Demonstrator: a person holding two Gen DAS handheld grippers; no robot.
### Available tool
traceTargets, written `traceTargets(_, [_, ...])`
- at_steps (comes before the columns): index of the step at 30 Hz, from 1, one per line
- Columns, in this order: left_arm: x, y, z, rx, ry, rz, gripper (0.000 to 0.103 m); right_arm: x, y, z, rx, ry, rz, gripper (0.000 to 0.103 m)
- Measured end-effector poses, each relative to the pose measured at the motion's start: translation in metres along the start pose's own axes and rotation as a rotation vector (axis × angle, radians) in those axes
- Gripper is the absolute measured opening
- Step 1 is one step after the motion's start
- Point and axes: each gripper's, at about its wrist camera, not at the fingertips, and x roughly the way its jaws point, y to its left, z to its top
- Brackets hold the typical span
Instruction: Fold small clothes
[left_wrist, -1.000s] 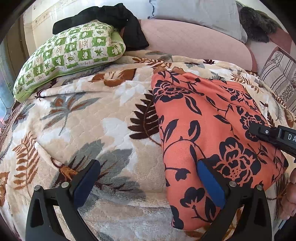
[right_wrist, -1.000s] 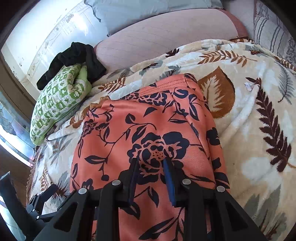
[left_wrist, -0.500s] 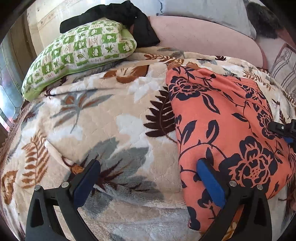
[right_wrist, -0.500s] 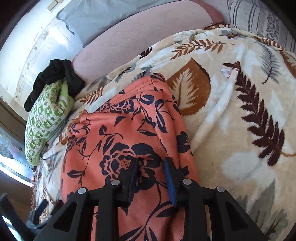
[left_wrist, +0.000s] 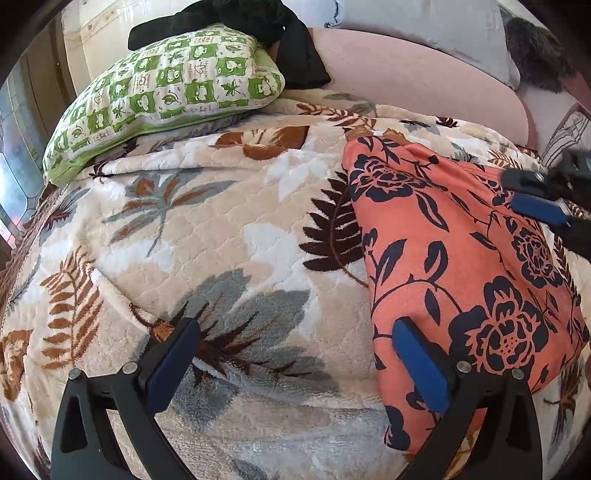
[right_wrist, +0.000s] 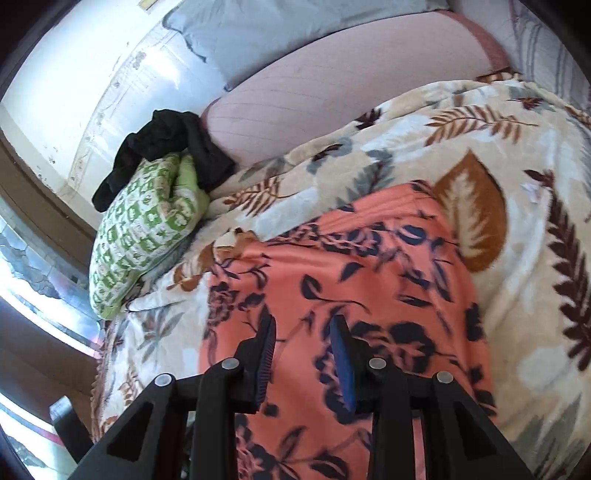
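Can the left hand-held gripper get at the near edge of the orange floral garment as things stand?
Probably yes: the left hand-held gripper is open, one finger already over the orange floral garment, nothing between them.

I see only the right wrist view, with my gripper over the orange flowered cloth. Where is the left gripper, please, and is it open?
Observer: The left gripper is wide open, with nothing between its pads.
Operator: Is it over the cloth too?
Observer: Only partly. One finger is over the near left edge of the orange cloth, and the other is over the bare blanket. I cannot tell if either one touches.
Operator: How does my gripper look from that side?
Observer: The right gripper is over the far right part of the cloth, and I see no fabric pinched in it.
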Motion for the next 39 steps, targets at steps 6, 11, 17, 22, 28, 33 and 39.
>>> traceTargets(6, [0.003,0.000,0.002,0.002,0.008,-0.013,0.103,0.105,0.050,0.033,-0.066,0.258,0.032,0.035])
traceTargets(11, [0.005,0.001,0.002,0.000,0.014,-0.021,0.103,0.133,0.051,0.041,-0.051,0.254,-0.027,0.033])
traceTargets(17, [0.005,0.000,0.001,0.000,0.010,-0.013,0.103,0.069,0.046,0.038,-0.125,0.132,-0.079,0.033])
traceTargets(22, [0.004,-0.002,0.000,0.004,0.001,0.000,0.103,-0.001,0.011,0.022,-0.098,0.033,-0.132,0.033])
traceTargets(28, [0.005,-0.005,-0.002,0.016,-0.011,0.005,0.103,-0.018,-0.034,-0.014,-0.001,0.056,-0.185,0.037])
traceTargets(33, [0.007,-0.008,-0.004,0.037,-0.032,0.014,0.103,-0.013,-0.045,-0.020,-0.001,0.024,-0.135,0.062])
traceTargets(39, [0.007,-0.008,-0.005,0.042,-0.048,0.018,0.103,-0.006,-0.037,-0.024,-0.079,0.053,-0.165,0.072])
